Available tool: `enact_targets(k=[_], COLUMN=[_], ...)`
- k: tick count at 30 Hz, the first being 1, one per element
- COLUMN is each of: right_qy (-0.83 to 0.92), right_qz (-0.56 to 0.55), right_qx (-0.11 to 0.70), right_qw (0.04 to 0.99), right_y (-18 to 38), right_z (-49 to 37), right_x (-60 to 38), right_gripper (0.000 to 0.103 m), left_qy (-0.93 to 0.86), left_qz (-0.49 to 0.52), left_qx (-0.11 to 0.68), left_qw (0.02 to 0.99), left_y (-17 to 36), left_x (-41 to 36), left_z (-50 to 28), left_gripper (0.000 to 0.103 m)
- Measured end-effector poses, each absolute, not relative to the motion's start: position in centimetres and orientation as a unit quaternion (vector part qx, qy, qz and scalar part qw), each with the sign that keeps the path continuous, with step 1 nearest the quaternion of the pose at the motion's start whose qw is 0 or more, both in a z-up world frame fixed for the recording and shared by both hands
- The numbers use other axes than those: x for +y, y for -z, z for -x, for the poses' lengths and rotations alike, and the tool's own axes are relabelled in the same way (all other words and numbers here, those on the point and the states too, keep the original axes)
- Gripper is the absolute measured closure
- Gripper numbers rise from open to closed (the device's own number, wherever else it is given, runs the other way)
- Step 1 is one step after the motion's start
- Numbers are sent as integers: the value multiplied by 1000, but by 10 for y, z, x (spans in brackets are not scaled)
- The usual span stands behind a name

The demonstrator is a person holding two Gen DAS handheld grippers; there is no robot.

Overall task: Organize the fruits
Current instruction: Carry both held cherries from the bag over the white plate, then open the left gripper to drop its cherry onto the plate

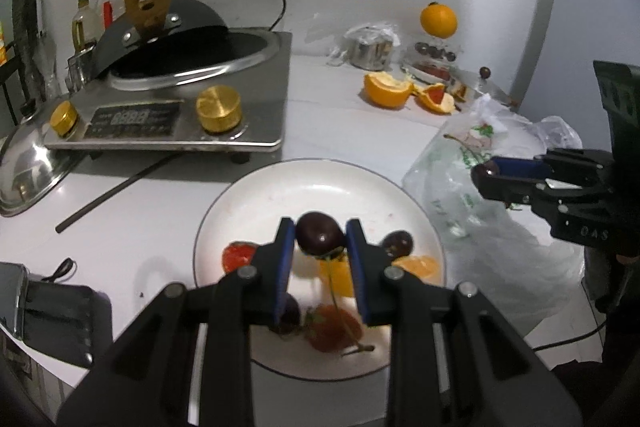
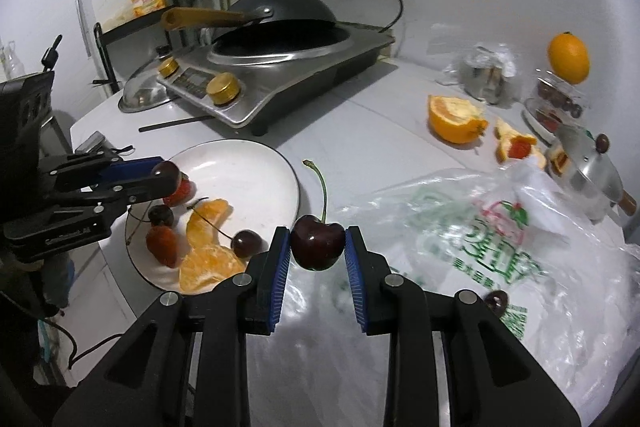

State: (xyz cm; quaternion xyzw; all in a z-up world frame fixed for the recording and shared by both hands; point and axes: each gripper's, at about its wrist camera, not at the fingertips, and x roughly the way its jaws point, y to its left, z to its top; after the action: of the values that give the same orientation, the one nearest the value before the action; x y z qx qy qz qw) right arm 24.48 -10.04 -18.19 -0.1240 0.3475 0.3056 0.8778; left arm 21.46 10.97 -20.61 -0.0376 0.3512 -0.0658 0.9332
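Note:
My left gripper (image 1: 320, 239) is shut on a dark cherry (image 1: 320, 233) whose stem hangs down, held above the white plate (image 1: 316, 187). On that plate lie orange segments (image 2: 208, 259), strawberry pieces (image 2: 162, 245) and two more cherries (image 2: 246, 243). In the right wrist view my right gripper (image 2: 317, 241) is shut on another dark cherry (image 2: 318, 241) with its stem pointing up, over the printed plastic bag (image 2: 480, 247) just right of the plate. The left gripper (image 2: 166, 175) with its cherry shows there at the plate's left side. One loose cherry (image 2: 496, 301) rests on the bag.
An induction cooker (image 1: 180, 99) with a black wok stands at the back left, a steel lid (image 1: 28, 171) beside it. Orange peel halves (image 1: 386, 89), a whole orange (image 1: 438, 19) on a clear container, a steel pot (image 1: 368, 49) and a kettle (image 2: 588, 171) sit at the back right.

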Motion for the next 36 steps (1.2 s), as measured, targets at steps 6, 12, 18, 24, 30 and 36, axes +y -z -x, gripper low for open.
enact_targets(k=[6, 12, 18, 24, 30, 36], right_qy=[-321, -336, -352, -361, -364, -368], right_qz=[128, 131, 136, 137, 139, 148], right_qx=[355, 364, 371, 375, 379, 384], right_qw=[868, 858, 849, 843, 840, 834], right_y=[189, 197, 203, 207, 211, 214], right_z=[-254, -263, -271, -280, -287, -289], right_x=[-80, -64, -50, -36, -26, -11], right_gripper=[73, 73, 73, 73, 73, 73], left_qy=[61, 60, 60, 61, 61, 52], left_qz=[40, 45, 47, 51, 52, 48], left_qx=[359, 364, 368, 377, 397, 394], left_qw=[930, 928, 927, 923, 914, 917], left_y=[214, 221, 227, 235, 245, 242], left_x=[121, 129, 131, 137, 142, 144], left_z=[-226, -238, -251, -266, -276, -275], left_gripper=[76, 76, 76, 76, 75, 68])
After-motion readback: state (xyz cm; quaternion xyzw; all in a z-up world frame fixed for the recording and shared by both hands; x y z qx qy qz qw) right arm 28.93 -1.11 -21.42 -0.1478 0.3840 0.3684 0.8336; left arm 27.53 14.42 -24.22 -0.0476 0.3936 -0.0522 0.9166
